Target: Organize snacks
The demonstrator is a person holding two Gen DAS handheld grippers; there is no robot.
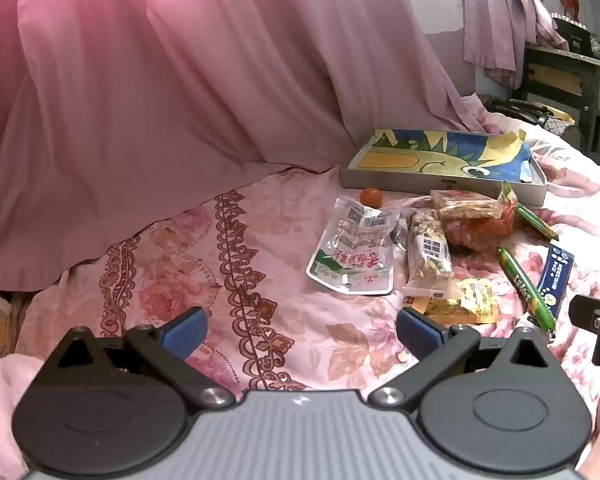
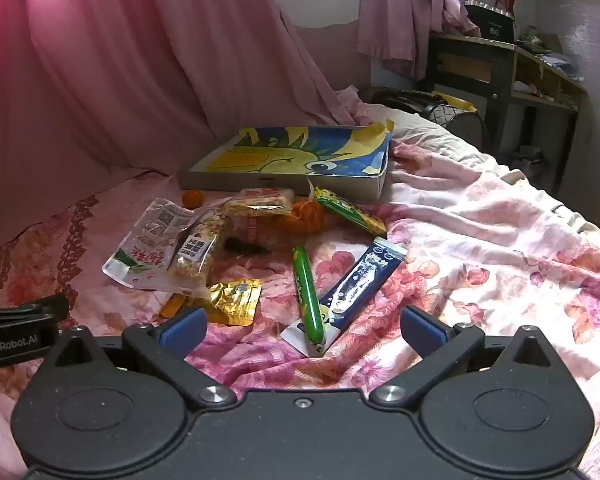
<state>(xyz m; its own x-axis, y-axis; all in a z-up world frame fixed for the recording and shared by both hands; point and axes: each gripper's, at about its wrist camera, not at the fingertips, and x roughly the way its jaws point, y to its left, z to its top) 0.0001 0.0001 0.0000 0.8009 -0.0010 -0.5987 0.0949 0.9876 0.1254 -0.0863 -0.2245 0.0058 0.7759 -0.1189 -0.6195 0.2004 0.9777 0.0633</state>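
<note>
Snacks lie scattered on a pink floral bedspread (image 2: 480, 240) in front of a shallow grey tray (image 2: 284, 182) lined with a blue and yellow picture. Among them are a clear pouch (image 1: 352, 256), a nut bar (image 1: 428, 256), a gold packet (image 2: 236, 298), a green sausage stick (image 2: 310, 292), a dark blue sachet (image 2: 364, 280), a small orange (image 2: 192, 198) and a red net of oranges (image 1: 480, 224). My left gripper (image 1: 300, 332) stands open over bare bedspread, left of the pile. My right gripper (image 2: 302, 330) is open too, just short of the green stick and blue sachet.
A pink curtain (image 1: 160, 80) hangs behind the bed on the left. A dark wooden desk (image 2: 500, 68) with shelves stands at the back right, past the bed's end. A second green stick (image 2: 352, 212) lies by the tray's front corner.
</note>
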